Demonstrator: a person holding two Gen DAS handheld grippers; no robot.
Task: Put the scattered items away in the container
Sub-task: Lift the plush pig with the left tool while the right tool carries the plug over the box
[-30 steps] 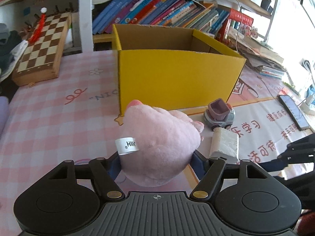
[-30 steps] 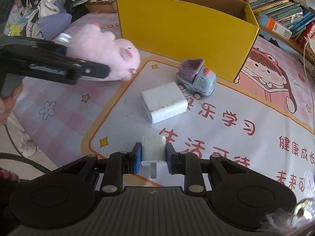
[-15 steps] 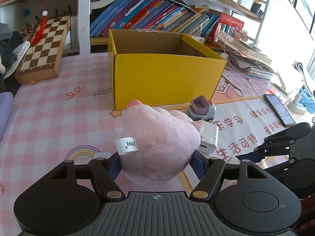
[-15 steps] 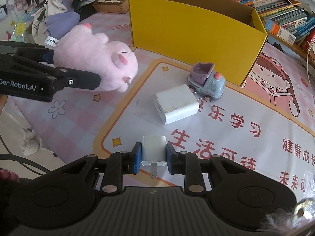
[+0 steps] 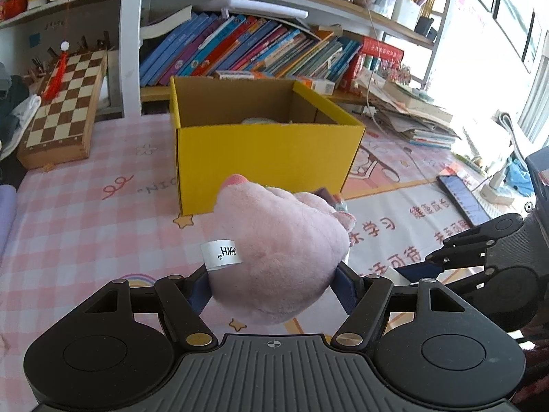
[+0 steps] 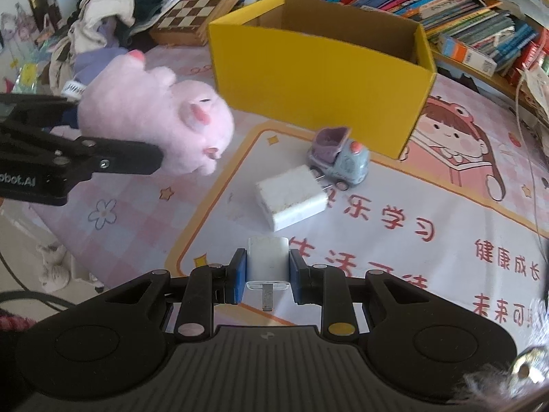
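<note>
My left gripper (image 5: 272,283) is shut on a pink plush pig (image 5: 278,250) and holds it in the air in front of the yellow cardboard box (image 5: 264,158). The pig also shows in the right wrist view (image 6: 158,127), left of the box (image 6: 315,79). My right gripper (image 6: 267,271) is shut on a small white charger (image 6: 267,257), above the mat. A larger white charger (image 6: 291,199) and a purple-grey toy truck (image 6: 338,158) lie on the mat before the box. Something pale lies inside the box (image 5: 257,121).
A chessboard (image 5: 65,103) lies at the back left, with books on a shelf (image 5: 240,51) behind the box. A phone (image 5: 461,199) lies on the mat at right. A heap of clothes (image 6: 103,24) is at the far left in the right wrist view.
Both grippers have risen and drawn back from the box, each still holding its item. The box's inside now shows more. The pig now hides the truck and the larger charger in the left wrist view.
</note>
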